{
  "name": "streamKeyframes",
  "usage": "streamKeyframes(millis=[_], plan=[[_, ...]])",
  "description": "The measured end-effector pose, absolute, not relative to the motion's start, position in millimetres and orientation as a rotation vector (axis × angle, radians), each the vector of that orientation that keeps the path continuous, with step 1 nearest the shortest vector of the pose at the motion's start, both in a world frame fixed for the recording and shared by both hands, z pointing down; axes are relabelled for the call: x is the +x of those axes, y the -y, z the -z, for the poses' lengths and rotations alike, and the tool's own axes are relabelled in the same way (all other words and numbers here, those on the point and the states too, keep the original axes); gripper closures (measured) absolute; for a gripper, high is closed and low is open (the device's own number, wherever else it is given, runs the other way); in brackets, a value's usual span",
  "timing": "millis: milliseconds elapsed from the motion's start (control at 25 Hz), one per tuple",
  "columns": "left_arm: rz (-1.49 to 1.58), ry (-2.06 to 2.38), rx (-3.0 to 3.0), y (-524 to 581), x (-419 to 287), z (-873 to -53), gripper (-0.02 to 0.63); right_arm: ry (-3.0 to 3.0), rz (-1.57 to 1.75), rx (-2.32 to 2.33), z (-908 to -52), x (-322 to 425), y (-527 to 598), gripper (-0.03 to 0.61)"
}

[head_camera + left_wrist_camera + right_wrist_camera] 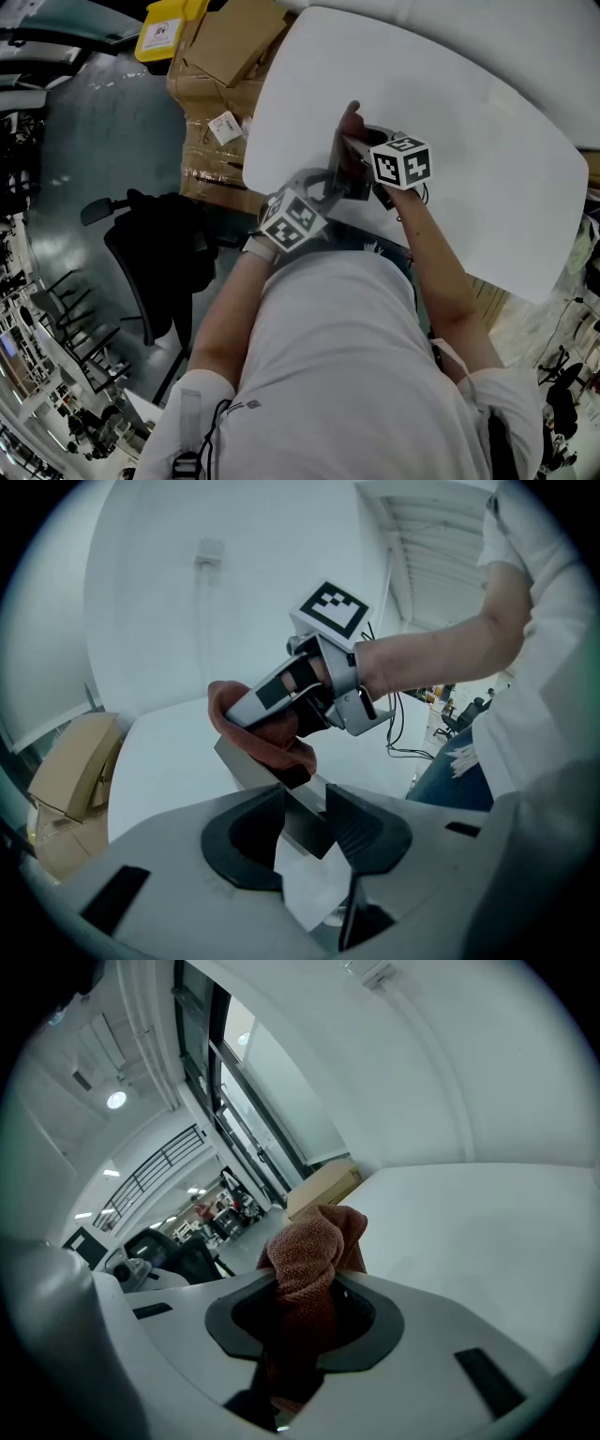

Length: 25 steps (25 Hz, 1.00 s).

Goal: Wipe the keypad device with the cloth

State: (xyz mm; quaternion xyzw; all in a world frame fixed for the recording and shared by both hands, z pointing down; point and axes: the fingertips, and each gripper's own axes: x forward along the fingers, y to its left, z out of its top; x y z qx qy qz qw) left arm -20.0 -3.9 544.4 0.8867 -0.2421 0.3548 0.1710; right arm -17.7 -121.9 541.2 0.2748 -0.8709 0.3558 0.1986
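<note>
Lifted for cleaning: the left gripper (305, 817), its fingers (361, 825) drawn in tight on the lower edge of the keypad device (246, 764), held the flat grey slab tilted and clear of the white table (159, 761), apparently to present its face. The device ran up from between those fingers to the right gripper (272, 710), whose own fingers were clamped on a bunched reddish-brown cloth (314, 1241). The cloth pressed against the device's upper end, well apart from the left fingers, seemingly in the wiping step. The keys could not be made out.
</note>
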Motion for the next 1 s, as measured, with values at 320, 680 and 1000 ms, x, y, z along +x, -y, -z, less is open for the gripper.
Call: streamKeyframes(millis=[320,680,1000], plan=[[-0.997,0.688,2.519,4,-20,-545,0.476,2.473,-1.126,0.849,-547,-11,124,0.477],[-0.99,0.689,2.519,4,-21,-545,0.476,2.462,-1.177,0.88,-554,-1,125,0.477],[-0.976,0.696,2.529,7,-22,-544,0.475,2.344,-1.187,0.962,-593,39,124,0.477]])
